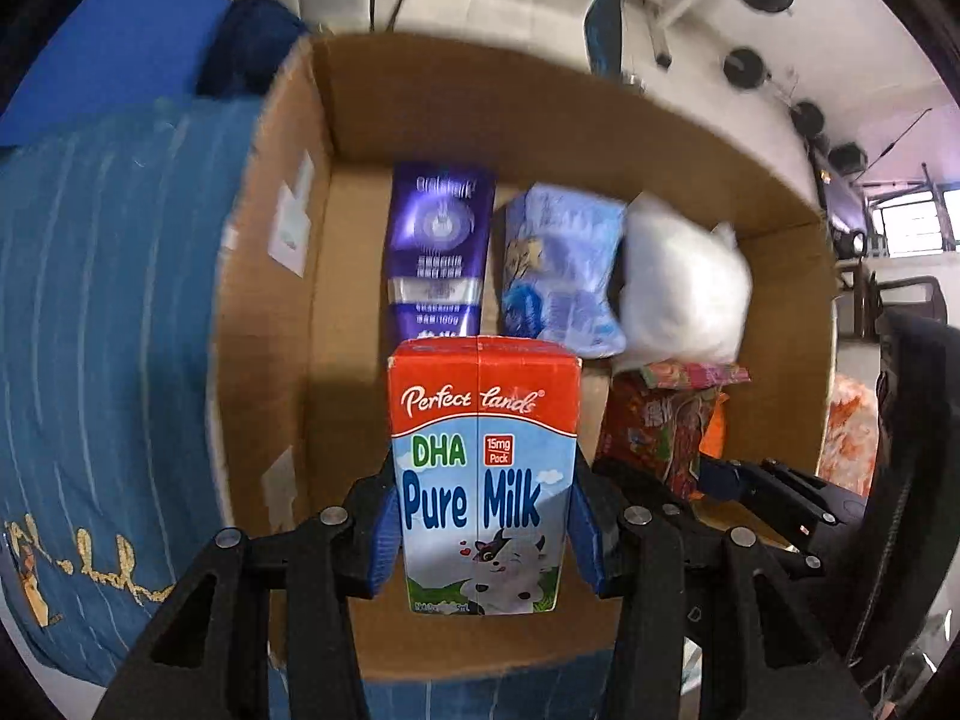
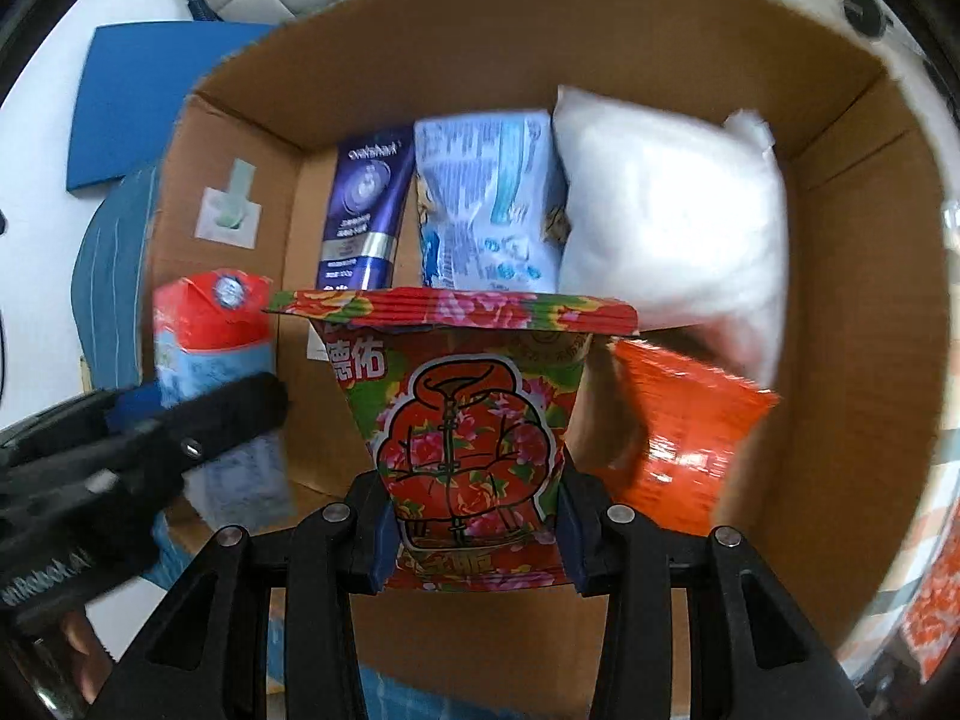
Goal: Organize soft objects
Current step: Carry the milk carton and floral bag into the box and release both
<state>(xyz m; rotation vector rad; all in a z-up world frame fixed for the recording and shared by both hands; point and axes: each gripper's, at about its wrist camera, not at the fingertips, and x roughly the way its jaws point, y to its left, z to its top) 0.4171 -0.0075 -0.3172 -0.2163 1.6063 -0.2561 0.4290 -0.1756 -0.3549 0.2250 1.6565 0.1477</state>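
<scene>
My left gripper (image 1: 483, 534) is shut on a red and blue "Pure Milk" carton (image 1: 483, 468) and holds it upright over the near left part of an open cardboard box (image 1: 270, 300). My right gripper (image 2: 477, 534) is shut on a red floral snack bag (image 2: 468, 420) and holds it over the box (image 2: 870, 300) beside the carton (image 2: 210, 360). On the box floor at the far side lie a purple tube (image 1: 435, 246), a light blue packet (image 1: 561, 270) and a white soft bag (image 1: 684, 288). An orange packet (image 2: 684, 438) lies under the right gripper's right side.
The box sits on a blue cloth (image 1: 108, 330) with gold embroidery. A blue board (image 2: 150, 96) lies on the white surface beyond the box's left side. An orange patterned item (image 1: 846, 432) lies outside the box's right wall.
</scene>
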